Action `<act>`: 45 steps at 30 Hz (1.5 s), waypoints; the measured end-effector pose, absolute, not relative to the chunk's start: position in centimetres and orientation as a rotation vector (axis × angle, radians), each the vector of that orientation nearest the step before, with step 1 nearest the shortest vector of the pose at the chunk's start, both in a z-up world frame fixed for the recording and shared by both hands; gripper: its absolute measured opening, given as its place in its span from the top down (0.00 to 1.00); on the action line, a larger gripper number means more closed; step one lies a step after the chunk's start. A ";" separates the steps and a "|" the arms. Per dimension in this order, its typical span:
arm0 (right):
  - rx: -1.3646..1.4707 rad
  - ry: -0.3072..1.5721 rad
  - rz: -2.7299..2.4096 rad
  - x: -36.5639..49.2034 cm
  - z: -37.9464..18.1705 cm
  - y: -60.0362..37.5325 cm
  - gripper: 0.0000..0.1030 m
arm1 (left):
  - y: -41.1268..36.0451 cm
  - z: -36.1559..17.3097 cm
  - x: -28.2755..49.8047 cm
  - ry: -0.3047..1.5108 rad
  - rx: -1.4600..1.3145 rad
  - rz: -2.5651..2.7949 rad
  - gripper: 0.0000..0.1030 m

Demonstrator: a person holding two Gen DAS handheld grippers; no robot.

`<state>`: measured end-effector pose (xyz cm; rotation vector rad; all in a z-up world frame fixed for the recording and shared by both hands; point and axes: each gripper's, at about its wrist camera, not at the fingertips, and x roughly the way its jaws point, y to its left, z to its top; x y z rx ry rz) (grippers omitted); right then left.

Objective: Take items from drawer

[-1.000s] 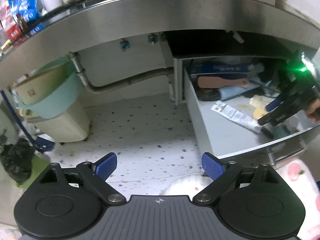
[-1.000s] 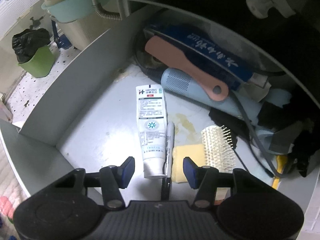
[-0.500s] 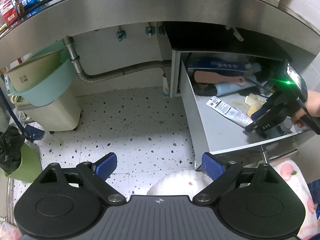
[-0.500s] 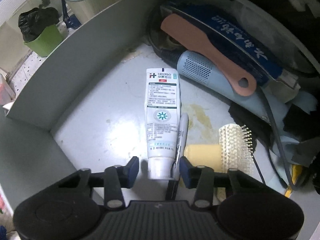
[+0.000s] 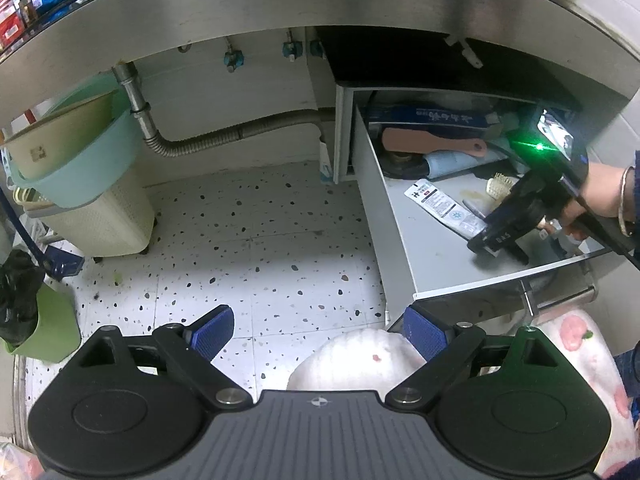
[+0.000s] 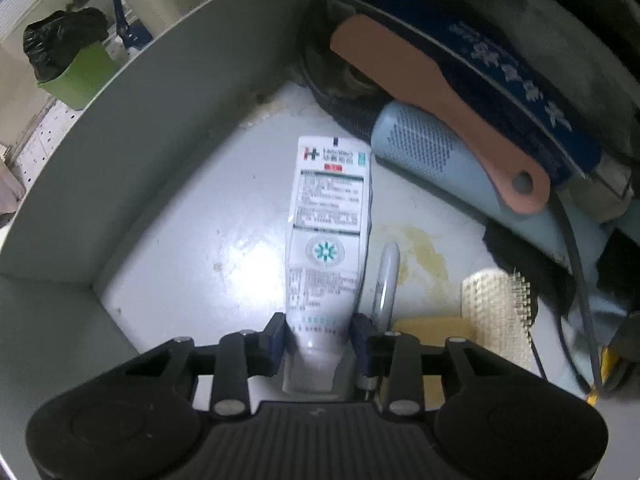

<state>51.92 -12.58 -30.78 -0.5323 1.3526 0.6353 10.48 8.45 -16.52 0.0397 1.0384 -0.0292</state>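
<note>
Right gripper (image 6: 318,340) down inside the open drawer (image 6: 120,184), pads closed in against both sides of a white toothpaste tube (image 6: 330,240) near its cap end. Tube flat on the grey drawer floor, long axis running straight away from the gripper: cap toward the camera, crimped end with the red-and-green logo pointing at the back of the drawer. Whether lifted off the floor yet, cannot tell. Just right of the tube and parallel to it, a grey marker pen (image 6: 386,280), its near end beside the right pad (touching or not, unclear). Further right, a yellow sponge (image 6: 428,326) and a cream hairbrush (image 6: 494,312), bristles up. Along the back, a pale blue hair dryer (image 6: 436,156) with a pink-handled brush (image 6: 432,92) lying diagonally across it, and a dark blue box (image 6: 520,92) with white lettering behind.

From the left wrist view, the same drawer (image 5: 404,240) pulled out under a steel counter (image 5: 280,8), the tube (image 5: 444,208) lying diagonally on its floor, a hand (image 5: 600,196) holding the right gripper (image 5: 486,240) at its near end. Left gripper (image 5: 318,330) spread wide and empty, hovering over the speckled floor (image 5: 260,240), well apart from the drawer. At left, a teal basin (image 5: 76,172) on a cream basket.
</note>
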 end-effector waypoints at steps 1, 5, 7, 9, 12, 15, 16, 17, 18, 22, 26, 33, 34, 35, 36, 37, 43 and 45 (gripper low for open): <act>-0.538 1.355 0.631 51.9 -30.8 -12.5 0.67 | 8.4 -16.5 10.5 1.038 0.044 -0.029 0.10; -0.584 1.346 0.637 51.5 -30.5 -12.2 0.69 | 8.2 -16.6 10.8 1.060 0.031 -0.053 0.10; -0.581 1.335 0.628 51.2 -30.2 -12.5 0.69 | 8.2 -16.6 11.1 1.069 0.005 -0.088 0.10; -0.529 1.325 0.621 51.2 -29.5 -13.3 0.69 | 8.4 -16.6 11.3 1.057 -0.030 -0.138 0.10; -0.460 1.294 0.611 50.9 -27.9 -14.6 0.69 | 8.5 -16.6 12.1 1.048 -0.091 -0.176 0.10; -0.419 1.251 0.608 50.0 -26.3 -15.9 0.70 | 8.5 -17.2 14.2 1.099 -0.196 -0.217 0.10; -0.407 1.237 0.608 49.7 -25.8 -16.4 0.70 | 8.6 -17.4 14.9 1.111 -0.251 -0.232 0.10; -0.393 1.228 0.606 49.4 -25.5 -16.8 0.70 | 8.7 -17.8 15.6 1.121 -0.333 -0.232 0.10; -0.377 1.223 0.603 49.2 -25.2 -17.2 0.70 | 8.8 -18.1 16.3 1.134 -0.403 -0.239 0.10; -0.294 1.210 0.598 48.7 -24.8 -18.0 0.70 | 7.7 -19.4 19.3 1.199 -0.588 -0.304 0.12; -0.220 1.211 0.590 47.8 -25.2 -19.2 0.70 | 5.8 -20.7 22.0 1.266 -0.694 -0.341 0.12; -0.044 1.171 0.569 46.6 -24.5 -21.9 0.70 | 2.6 -24.1 25.7 1.409 -0.896 -0.309 0.12; -0.022 1.166 0.566 46.4 -24.4 -22.2 0.70 | 2.2 -24.8 26.1 1.428 -0.933 -0.291 0.12; -0.001 1.165 0.565 46.2 -24.4 -22.5 0.70 | 1.8 -25.5 26.4 1.452 -0.964 -0.266 0.12; 0.014 1.164 0.568 46.1 -24.3 -22.8 0.70 | 1.3 -26.2 26.7 1.476 -0.992 -0.241 0.12; 0.020 1.162 0.569 45.9 -24.3 -22.9 0.70 | 0.8 -26.8 27.1 1.507 -1.001 -0.224 0.12; 0.037 1.157 0.566 45.7 -24.7 -23.2 0.70 | -1.7 -30.4 28.2 1.654 -1.109 -0.086 0.29; 0.042 1.154 0.567 45.6 -24.7 -23.3 0.70 | -1.7 -31.5 28.2 1.669 -1.187 -0.024 0.44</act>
